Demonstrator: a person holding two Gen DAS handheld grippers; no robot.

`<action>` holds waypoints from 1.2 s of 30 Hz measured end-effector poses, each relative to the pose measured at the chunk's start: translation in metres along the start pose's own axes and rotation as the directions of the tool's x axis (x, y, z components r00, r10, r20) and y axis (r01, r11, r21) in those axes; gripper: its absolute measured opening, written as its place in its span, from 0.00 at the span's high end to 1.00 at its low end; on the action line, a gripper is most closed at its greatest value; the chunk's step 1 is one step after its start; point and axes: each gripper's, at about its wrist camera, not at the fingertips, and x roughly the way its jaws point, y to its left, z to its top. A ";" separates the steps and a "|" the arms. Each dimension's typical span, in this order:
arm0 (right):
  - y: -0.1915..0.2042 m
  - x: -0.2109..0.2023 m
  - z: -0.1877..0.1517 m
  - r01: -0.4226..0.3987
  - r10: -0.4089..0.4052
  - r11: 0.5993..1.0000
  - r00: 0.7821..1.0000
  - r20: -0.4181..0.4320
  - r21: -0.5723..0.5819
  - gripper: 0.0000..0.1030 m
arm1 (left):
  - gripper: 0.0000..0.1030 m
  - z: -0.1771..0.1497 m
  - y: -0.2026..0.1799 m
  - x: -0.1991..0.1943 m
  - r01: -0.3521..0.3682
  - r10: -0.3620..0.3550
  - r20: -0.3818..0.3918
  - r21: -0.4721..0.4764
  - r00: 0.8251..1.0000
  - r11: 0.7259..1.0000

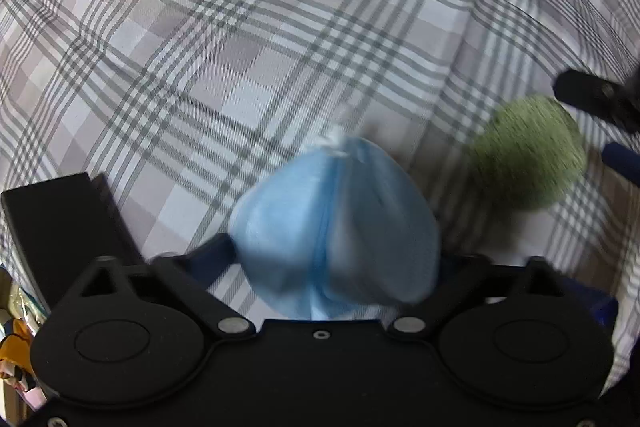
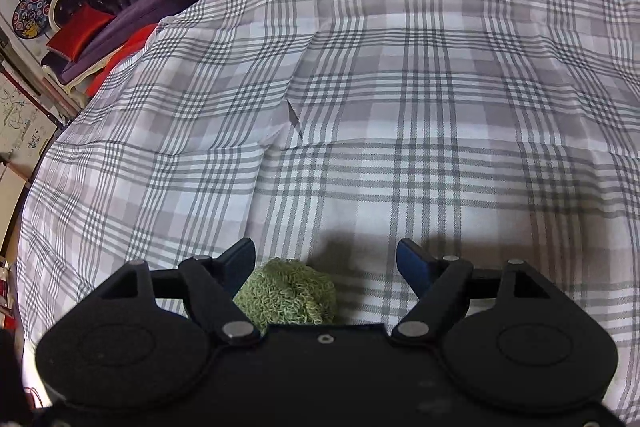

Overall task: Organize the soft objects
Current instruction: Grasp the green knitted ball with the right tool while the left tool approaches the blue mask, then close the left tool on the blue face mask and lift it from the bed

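Observation:
A light blue soft bundle [image 1: 336, 223] sits between the fingers of my left gripper [image 1: 338, 259], which is shut on it above the plaid bed cover [image 1: 240, 47]. A green fuzzy soft ball [image 1: 528, 155] lies on the cover to the right, blurred, next to my right gripper's dark finger [image 1: 596, 99]. In the right wrist view the green ball [image 2: 288, 293] lies between the spread fingers, close to the left finger [image 2: 240, 263]. My right gripper [image 2: 326, 263] is open and the ball rests on the plaid cover [image 2: 360, 87].
The plaid cover has creases and folds [image 2: 294, 119]. A purple chaise with red cushions [image 2: 96, 23] stands beyond the bed's far left edge. A black block [image 1: 52, 223] sits at the lower left of the left wrist view.

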 end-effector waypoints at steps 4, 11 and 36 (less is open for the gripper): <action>-0.001 0.001 -0.001 0.006 -0.006 1.000 1.000 -0.012 -0.005 0.24 | 0.02 0.007 0.000 0.003 0.013 -0.013 -0.010 -0.010 1.000 1.000; -0.006 -0.009 0.004 0.003 -0.003 1.000 1.000 -0.004 -0.027 0.15 | 0.02 0.019 0.005 0.006 0.014 -0.012 0.039 -0.038 0.999 0.999; -0.008 -0.041 0.006 0.067 -0.050 0.996 0.965 0.257 -0.057 0.00 | 0.04 0.014 0.020 -0.011 0.027 -0.023 0.075 -0.058 0.997 0.998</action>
